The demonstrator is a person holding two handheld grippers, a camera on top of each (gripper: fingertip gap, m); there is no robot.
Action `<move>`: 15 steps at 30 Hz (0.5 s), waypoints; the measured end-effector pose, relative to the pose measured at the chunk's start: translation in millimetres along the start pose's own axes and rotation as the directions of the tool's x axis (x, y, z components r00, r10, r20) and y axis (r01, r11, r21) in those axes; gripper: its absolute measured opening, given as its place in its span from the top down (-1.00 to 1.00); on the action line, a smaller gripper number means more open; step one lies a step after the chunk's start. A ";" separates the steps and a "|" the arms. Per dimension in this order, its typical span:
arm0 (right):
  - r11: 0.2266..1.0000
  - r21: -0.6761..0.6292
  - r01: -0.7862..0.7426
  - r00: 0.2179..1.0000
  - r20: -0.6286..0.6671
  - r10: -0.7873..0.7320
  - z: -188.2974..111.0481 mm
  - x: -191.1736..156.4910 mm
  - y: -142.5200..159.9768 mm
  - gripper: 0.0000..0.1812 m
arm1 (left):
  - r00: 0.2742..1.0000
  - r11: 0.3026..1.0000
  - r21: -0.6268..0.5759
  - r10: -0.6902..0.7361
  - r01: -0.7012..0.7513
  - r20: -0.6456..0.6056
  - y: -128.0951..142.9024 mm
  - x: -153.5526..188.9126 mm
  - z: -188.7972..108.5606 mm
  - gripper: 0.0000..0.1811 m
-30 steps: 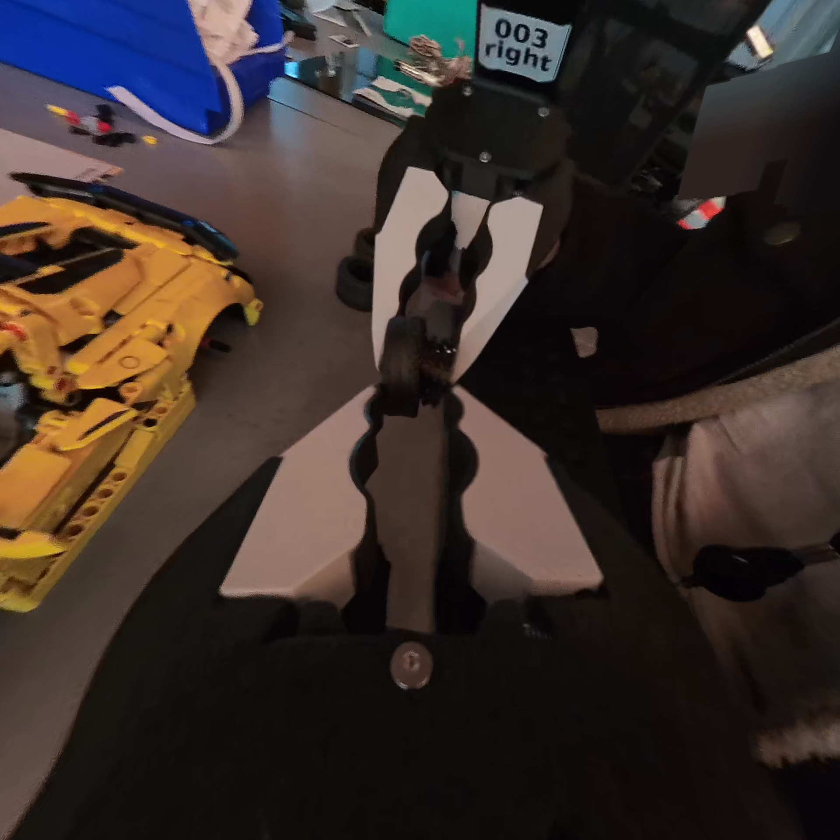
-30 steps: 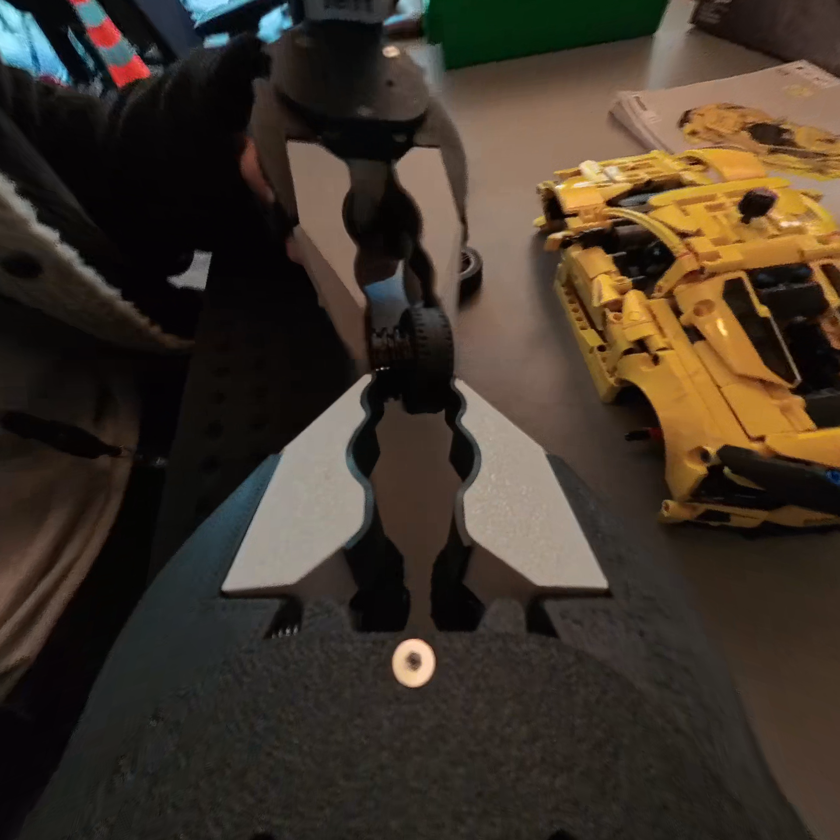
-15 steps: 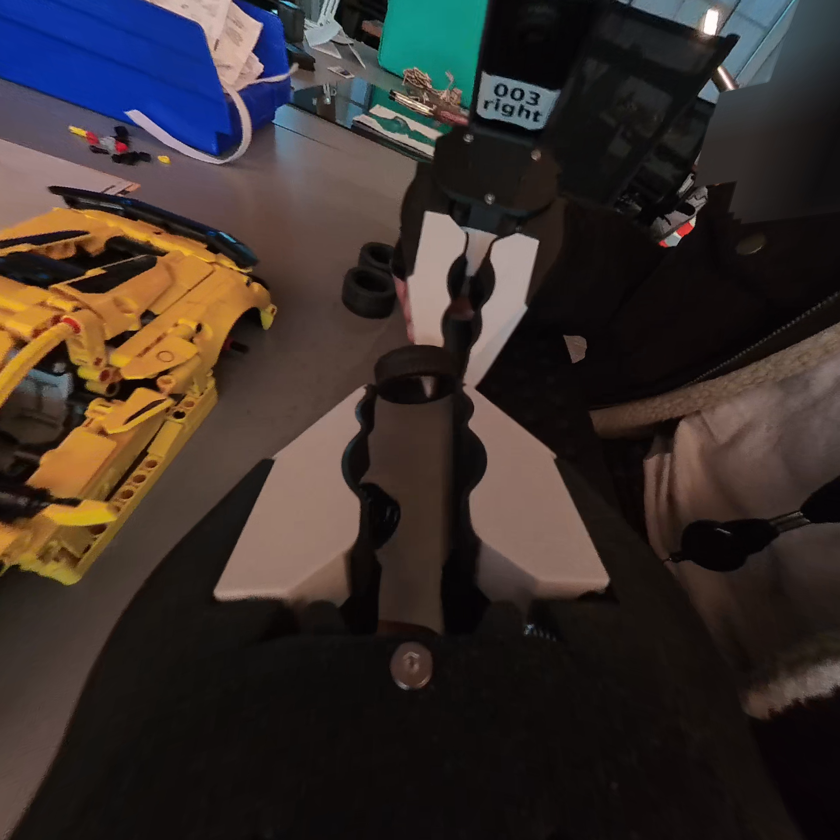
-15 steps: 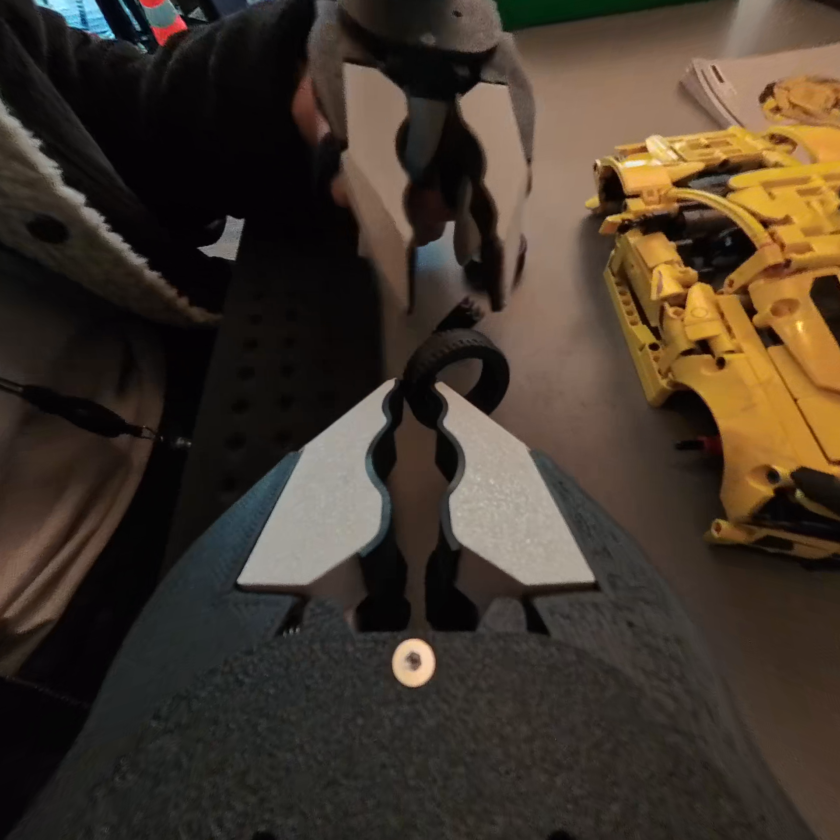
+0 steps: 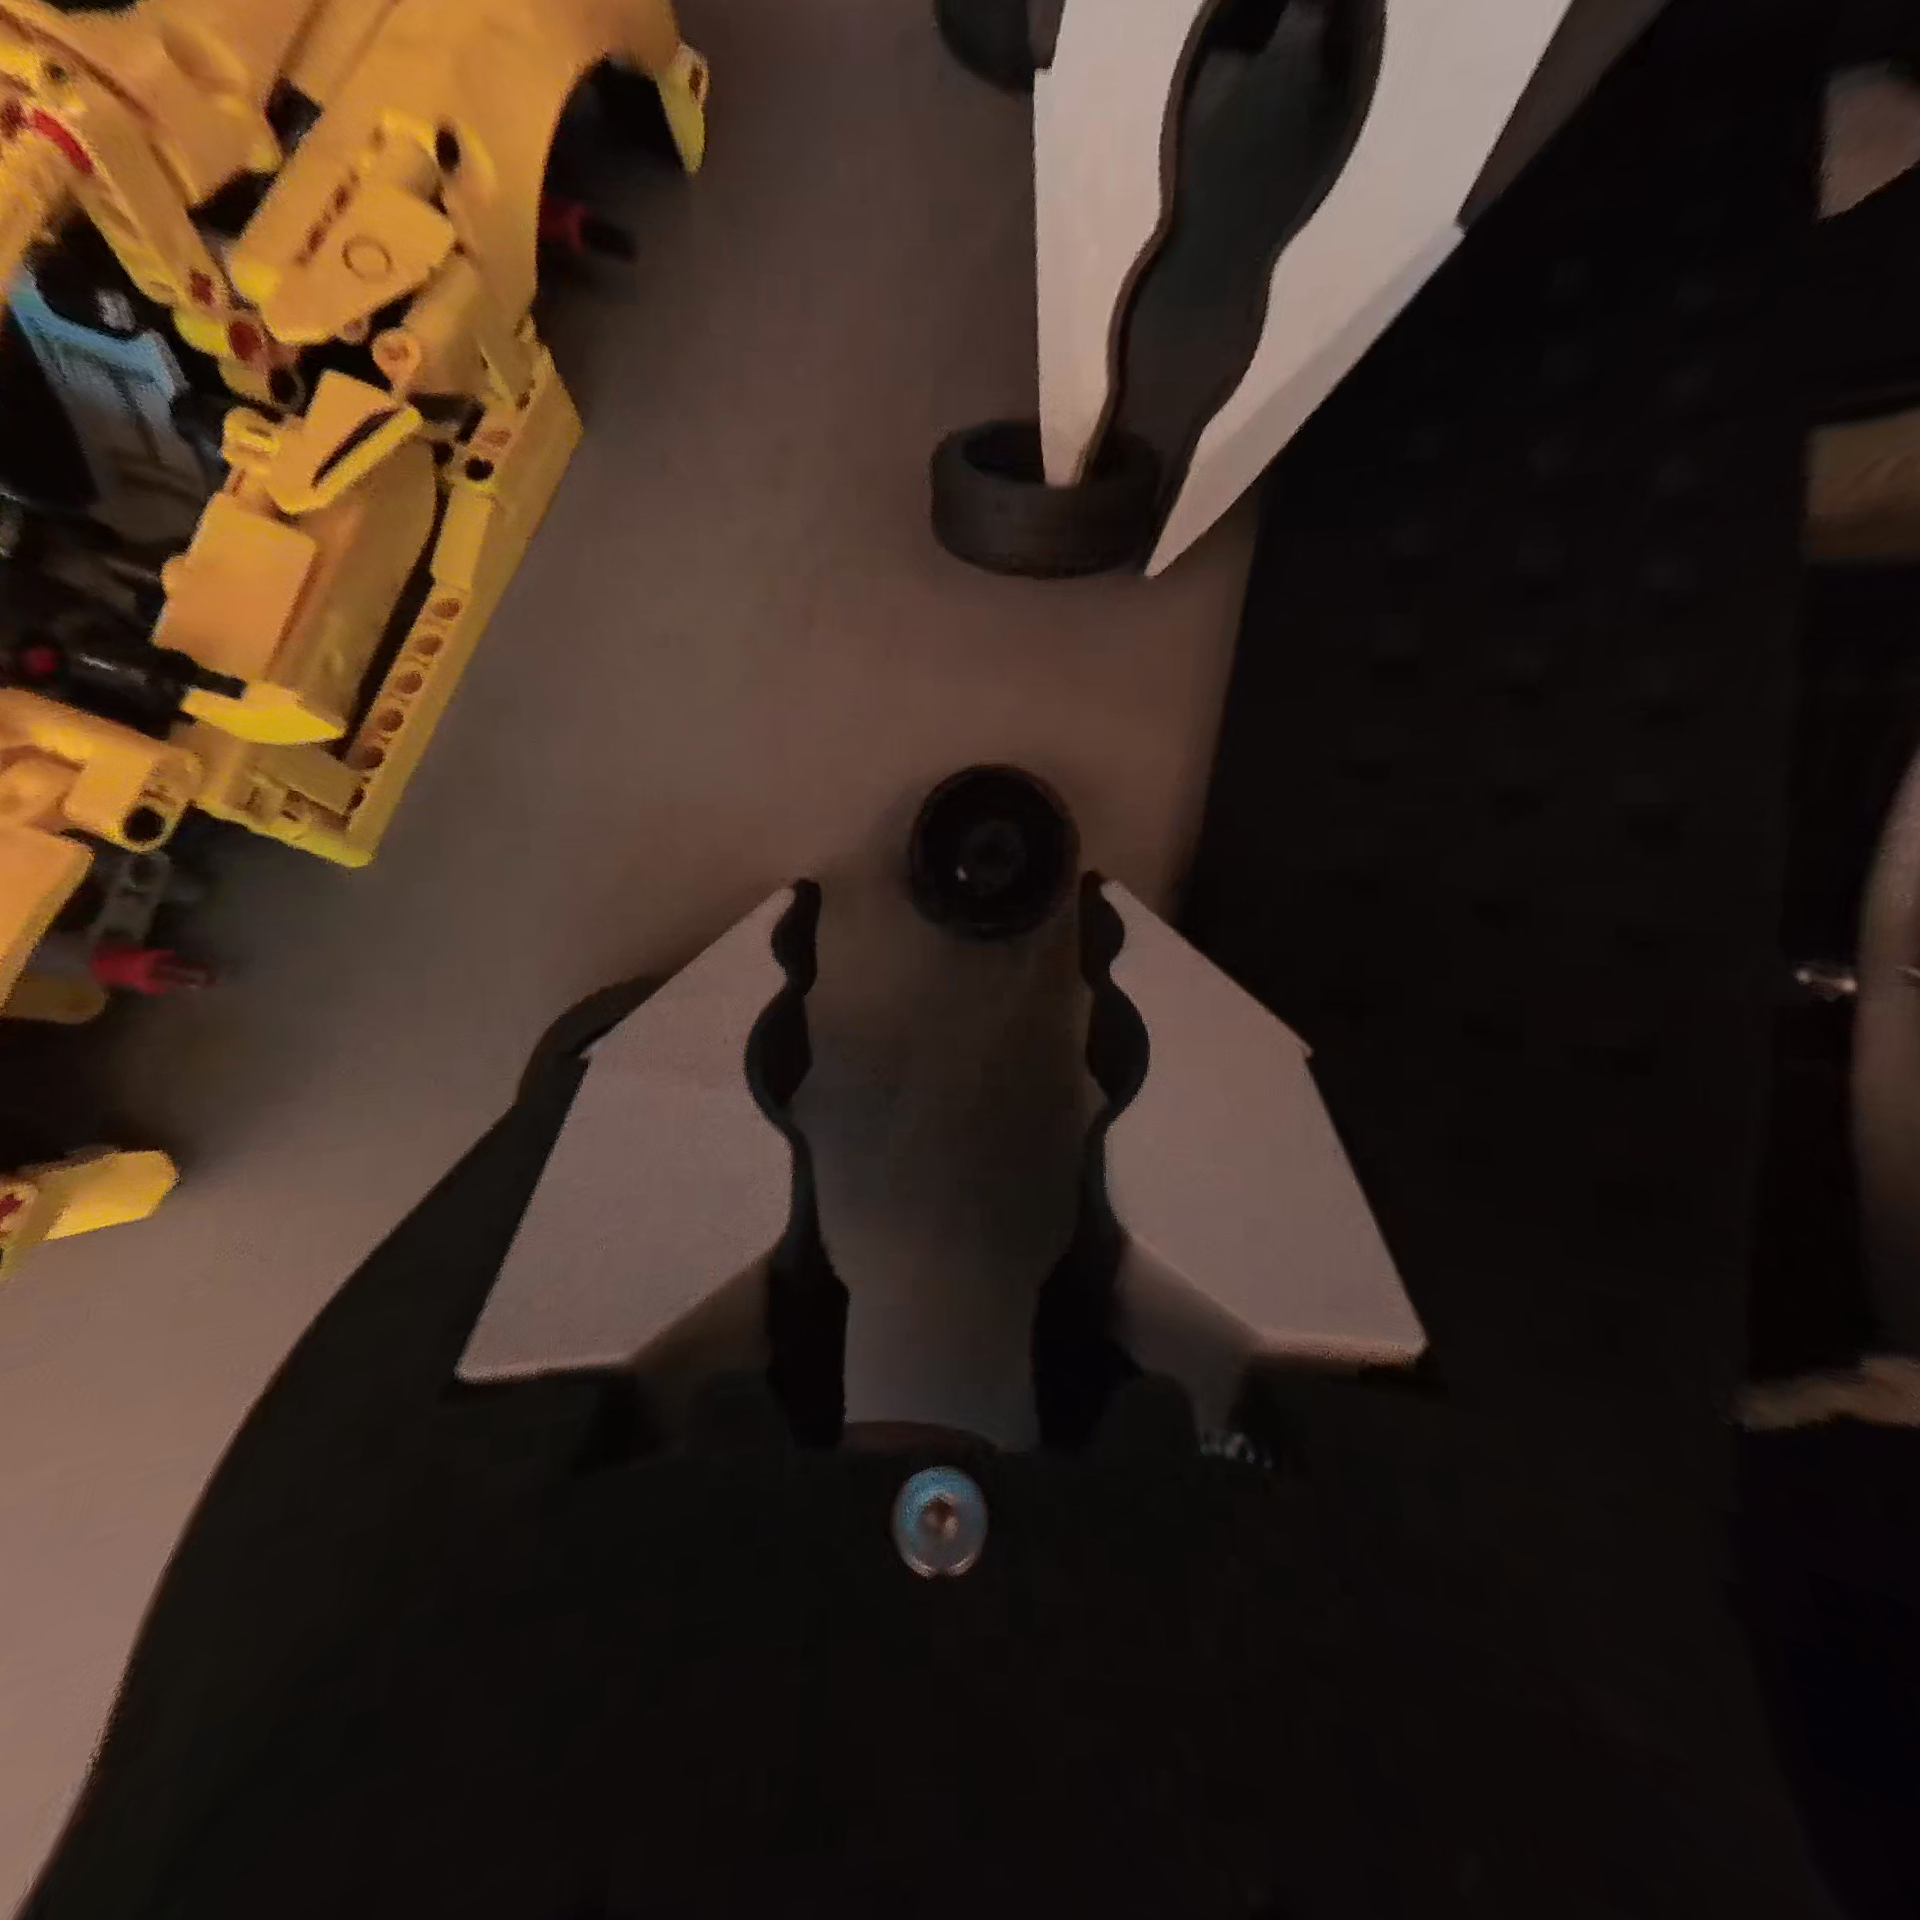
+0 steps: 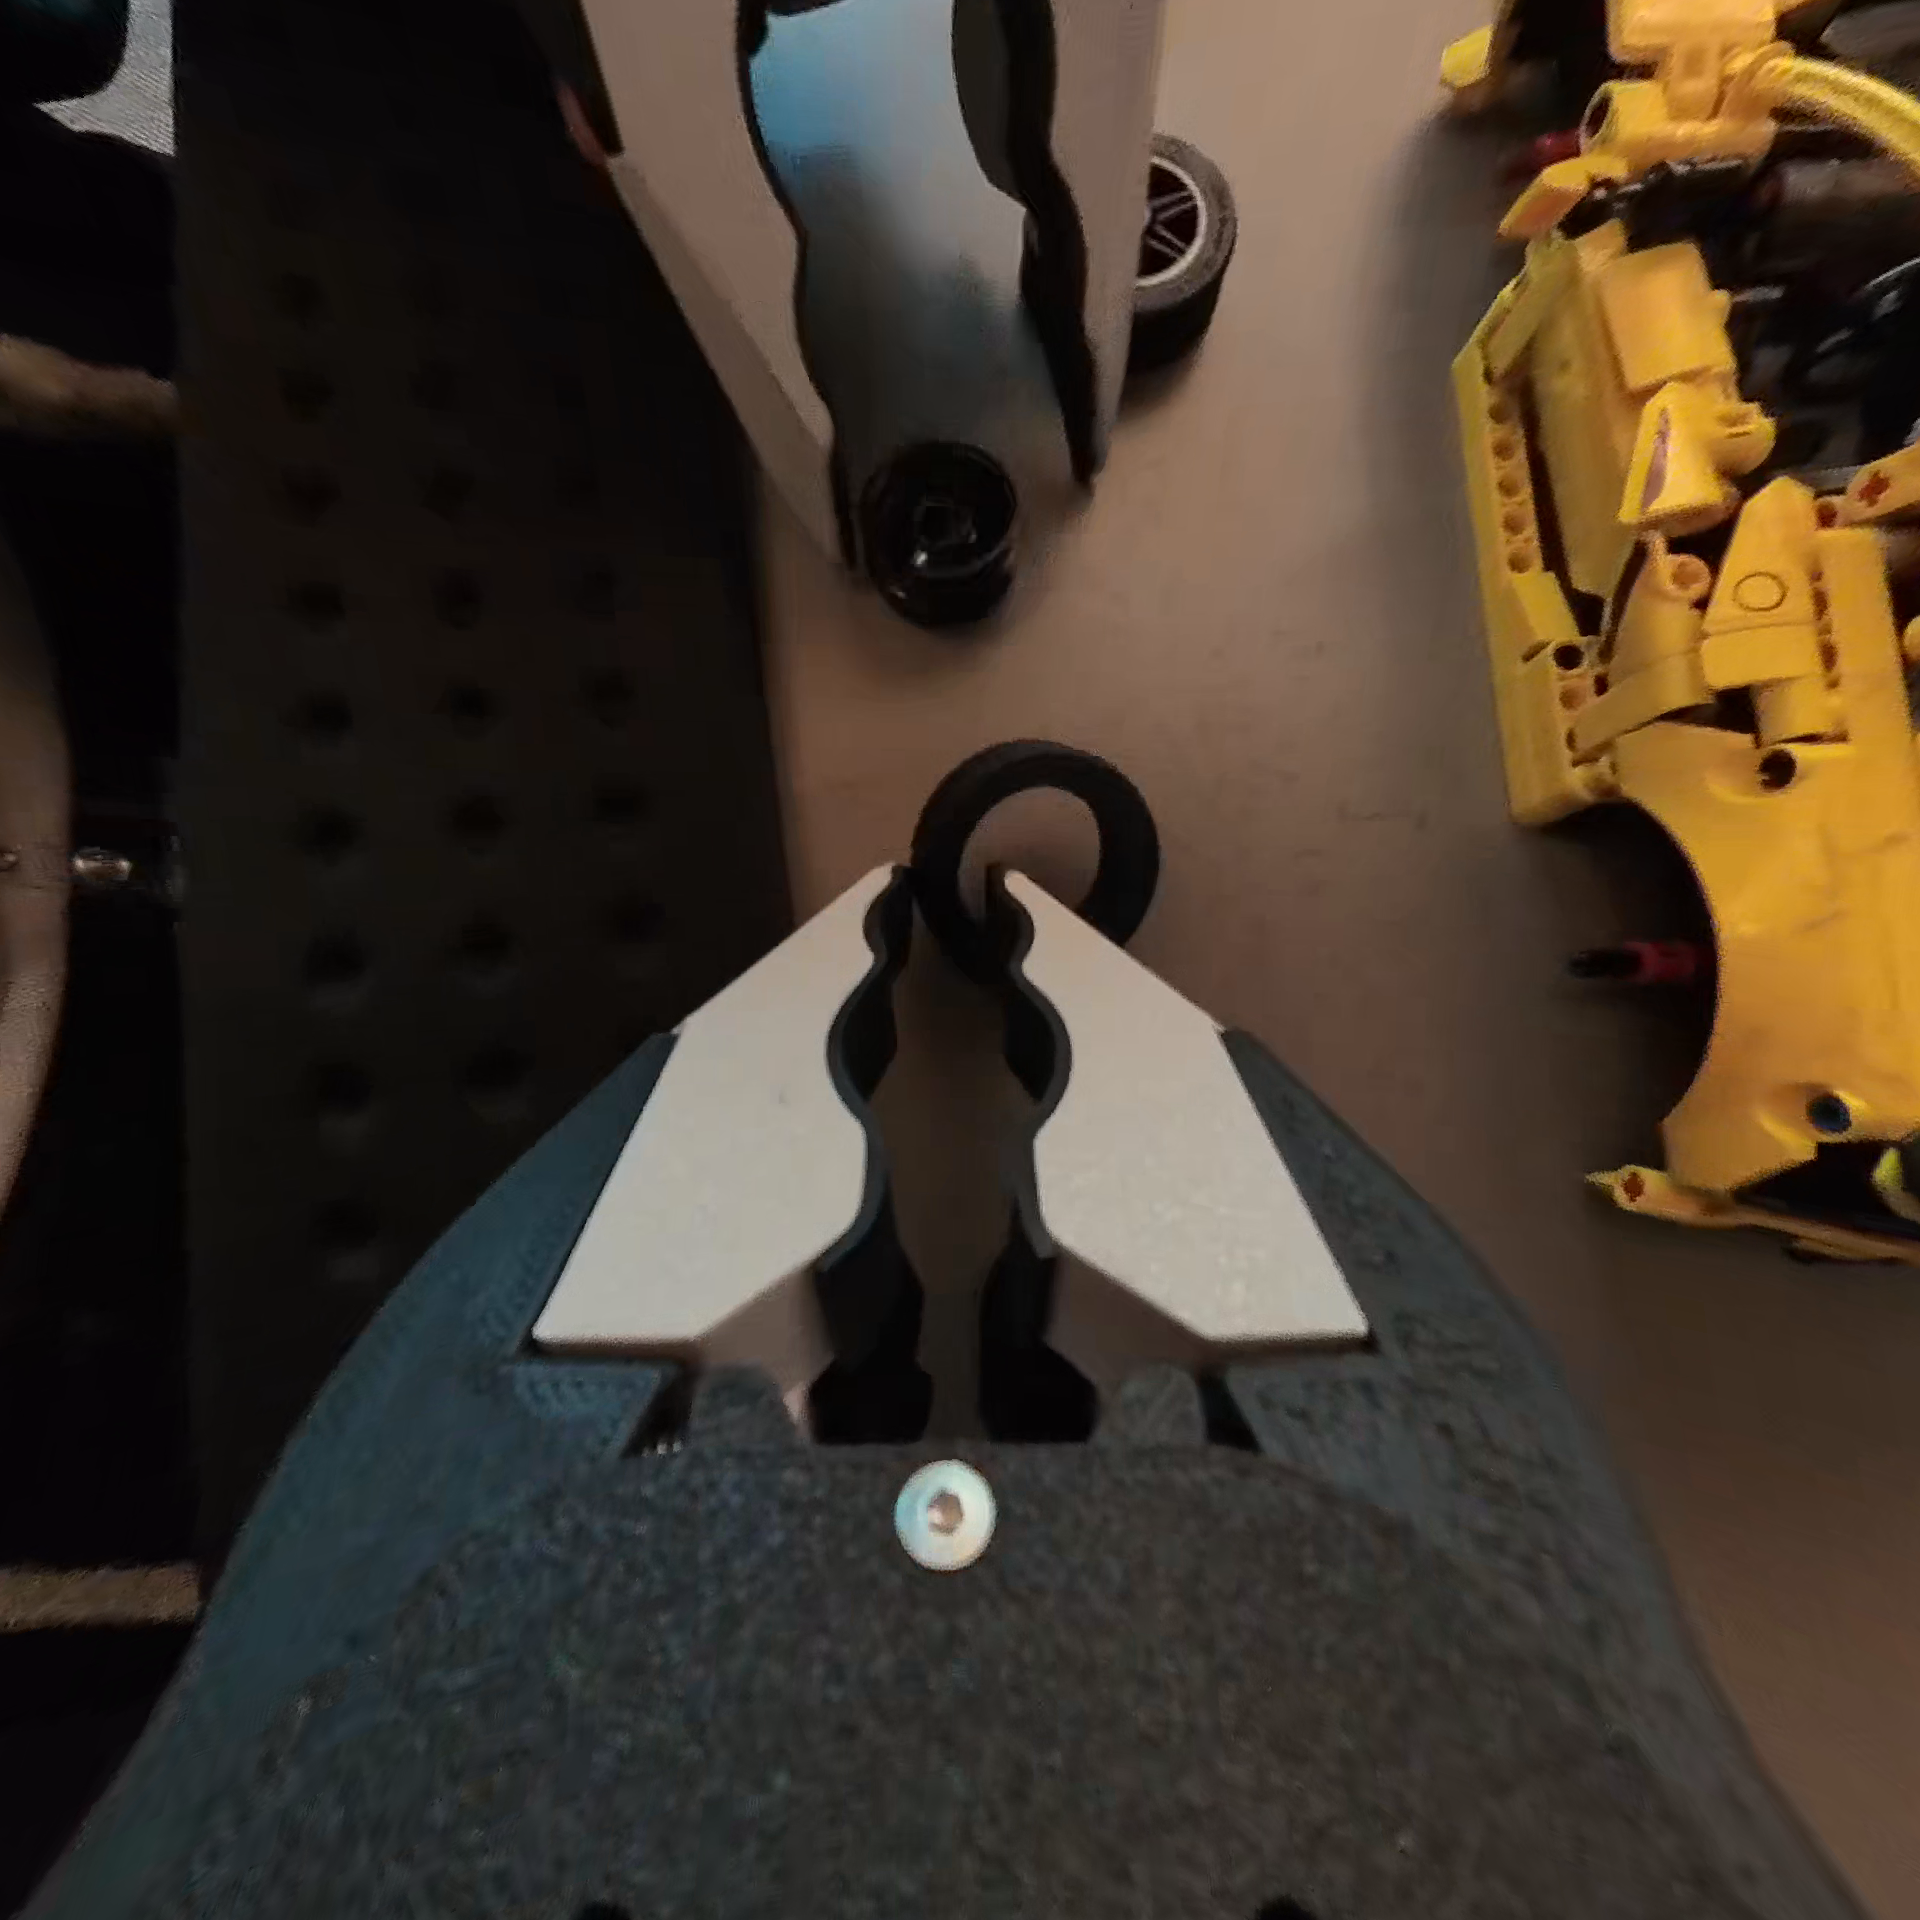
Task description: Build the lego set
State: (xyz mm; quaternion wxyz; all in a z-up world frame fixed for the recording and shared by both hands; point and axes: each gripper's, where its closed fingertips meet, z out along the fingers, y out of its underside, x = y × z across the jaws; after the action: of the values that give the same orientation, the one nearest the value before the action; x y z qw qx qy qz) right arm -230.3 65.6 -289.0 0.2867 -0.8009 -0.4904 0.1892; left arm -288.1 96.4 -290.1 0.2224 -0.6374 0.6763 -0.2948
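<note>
My left gripper point(image 5: 945, 894) is open, pointing down at the grey table. A small black wheel rim point(image 5: 987, 852) lies on the table between its fingertips; in the right wrist view the rim point(image 6: 940, 540) sits against one finger. My right gripper point(image 6: 951, 894) is shut on the wall of a black rubber tyre point(image 6: 1039, 821), one finger inside the ring. In the left wrist view the tyre point(image 5: 997, 509) hangs low at the right gripper point(image 5: 1117, 520). The yellow lego car point(image 5: 312, 520) stands to the left, with empty wheel arches; it also shows in the right wrist view point(image 6: 1662, 675).
A finished wheel with a spoked rim point(image 6: 1184, 260) lies behind the left gripper. Another black tyre point(image 5: 987, 52) lies at the far edge of the left wrist view. A black perforated mat point(image 6: 468, 623) runs along the table edge beside a person's clothing. The tips of one gripper are about 7 cm away from the tips of the other.
The tyre has come off the rim and stays in my right gripper. My left gripper has opened, and the rim lies on the table. Both grippers have tilted down toward the table.
</note>
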 end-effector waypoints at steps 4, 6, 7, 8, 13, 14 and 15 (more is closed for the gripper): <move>0.999 0.044 0.003 1.000 -0.015 -0.002 -6.4 -1.5 -2.1 0.76 | 0.998 0.998 0.016 0.061 -0.061 0.010 -5.6 3.4 7.1 0.64; 0.995 0.101 -0.019 0.999 -0.032 0.023 -15.1 3.1 -4.6 0.73 | 0.997 0.997 0.011 0.080 -0.081 0.019 -7.6 3.8 8.1 0.64; 0.989 0.145 -0.028 0.999 -0.037 0.034 -19.7 5.4 -7.6 0.72 | 0.994 0.995 0.027 0.099 -0.101 0.045 -12.1 1.5 7.0 0.64; 0.977 0.210 -0.042 0.998 -0.027 0.049 -24.2 6.1 -13.5 0.72 | 0.990 0.989 0.079 0.123 -0.129 0.067 -22.8 1.3 4.1 0.64; 0.810 0.385 -0.442 0.888 0.317 0.334 -43.7 9.2 -48.1 0.65 | 0.914 0.894 0.221 0.347 -0.390 0.213 -77.7 18.9 -1.5 0.65; 0.798 0.365 -0.479 0.862 0.368 0.349 -43.6 7.1 -48.6 0.67 | 0.887 0.874 0.202 0.389 -0.441 0.250 -80.7 19.6 0.4 0.64; 0.800 0.344 -0.491 0.855 0.368 0.365 -40.7 7.9 -45.5 0.71 | 0.864 0.857 0.193 0.420 -0.478 0.278 -83.5 20.5 1.2 0.64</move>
State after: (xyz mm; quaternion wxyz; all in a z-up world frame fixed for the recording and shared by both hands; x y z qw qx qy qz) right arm -233.8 77.7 -228.7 0.3305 -0.7733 -0.2770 0.4648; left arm -228.0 74.8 -232.5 0.4409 -0.4561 0.7334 -0.2443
